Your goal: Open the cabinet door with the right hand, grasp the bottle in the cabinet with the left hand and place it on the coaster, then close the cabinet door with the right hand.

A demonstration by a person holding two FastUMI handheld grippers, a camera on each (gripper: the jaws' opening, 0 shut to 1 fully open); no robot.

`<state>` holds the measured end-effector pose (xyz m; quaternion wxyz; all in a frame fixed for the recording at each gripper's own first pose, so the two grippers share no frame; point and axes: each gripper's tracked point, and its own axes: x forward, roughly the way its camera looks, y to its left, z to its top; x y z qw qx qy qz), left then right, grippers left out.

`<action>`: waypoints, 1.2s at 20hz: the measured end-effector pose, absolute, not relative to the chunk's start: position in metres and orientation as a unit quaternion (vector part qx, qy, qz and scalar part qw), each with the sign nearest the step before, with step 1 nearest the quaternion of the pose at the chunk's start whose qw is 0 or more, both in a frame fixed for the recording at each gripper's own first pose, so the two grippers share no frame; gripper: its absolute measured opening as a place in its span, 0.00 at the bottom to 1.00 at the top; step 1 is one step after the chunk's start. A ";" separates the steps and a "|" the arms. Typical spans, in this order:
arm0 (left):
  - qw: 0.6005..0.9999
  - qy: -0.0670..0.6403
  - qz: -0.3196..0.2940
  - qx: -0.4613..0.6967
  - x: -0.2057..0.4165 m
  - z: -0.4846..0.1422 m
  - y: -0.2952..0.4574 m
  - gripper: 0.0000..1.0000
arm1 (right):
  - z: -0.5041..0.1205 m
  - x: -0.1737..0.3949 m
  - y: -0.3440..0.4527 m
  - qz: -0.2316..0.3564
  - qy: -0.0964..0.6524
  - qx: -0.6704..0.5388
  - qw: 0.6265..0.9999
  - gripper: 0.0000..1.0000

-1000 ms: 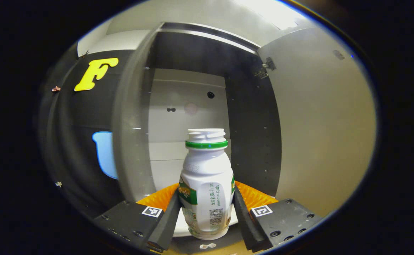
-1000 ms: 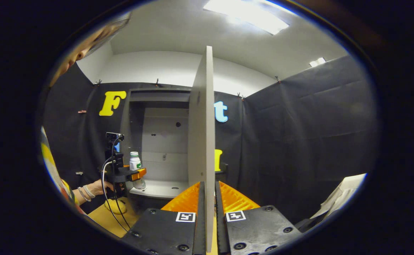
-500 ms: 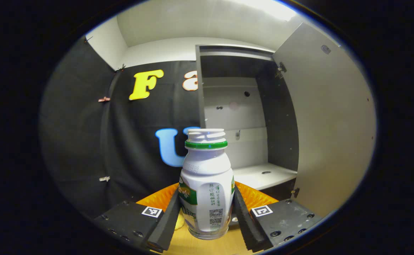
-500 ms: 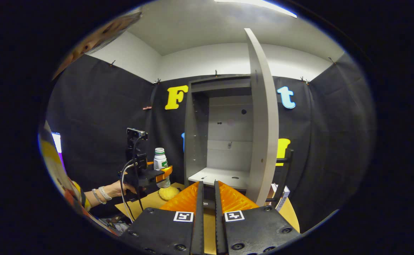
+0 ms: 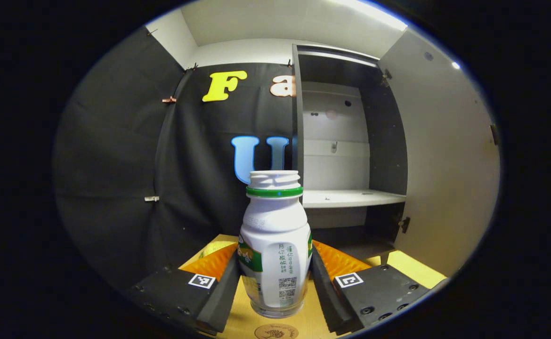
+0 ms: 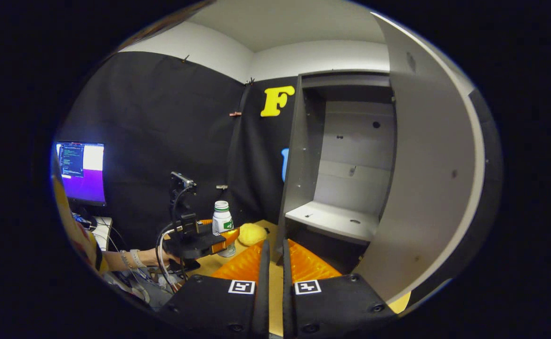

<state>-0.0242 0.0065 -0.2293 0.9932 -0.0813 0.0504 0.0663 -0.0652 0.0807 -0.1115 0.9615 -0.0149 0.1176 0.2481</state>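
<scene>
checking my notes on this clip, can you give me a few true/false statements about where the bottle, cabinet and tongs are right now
1. The white plastic bottle with a green neck ring is clamped between the left tongs. True.
2. The grey cabinet door is closed. False: it stands wide open.
3. The bottle stands on the white cabinet shelf. False: the tongs hold it outside the cabinet, above the yellow wooden table.
4. The right tongs grip the door edge. False: they are shut on nothing.
5. A round brown coaster lies just below the bottle. True.
</scene>
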 end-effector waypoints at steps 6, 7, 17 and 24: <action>0.993 0.071 0.046 -0.085 -0.032 -0.317 -0.005 0.77 | -0.178 -0.034 0.103 0.226 0.139 0.002 0.964 0.16; 0.993 0.076 0.042 -0.084 -0.034 -0.331 -0.008 0.77 | -0.187 -0.031 0.105 0.223 0.143 0.009 0.964 0.16; 0.991 0.106 0.038 -0.069 -0.042 -0.412 -0.026 0.78 | -0.240 -0.021 0.112 0.217 0.178 0.023 0.960 0.16; 0.995 0.073 0.052 -0.037 -0.050 -0.415 -0.027 0.78 | -0.253 -0.024 0.107 0.218 0.189 0.029 0.957 0.16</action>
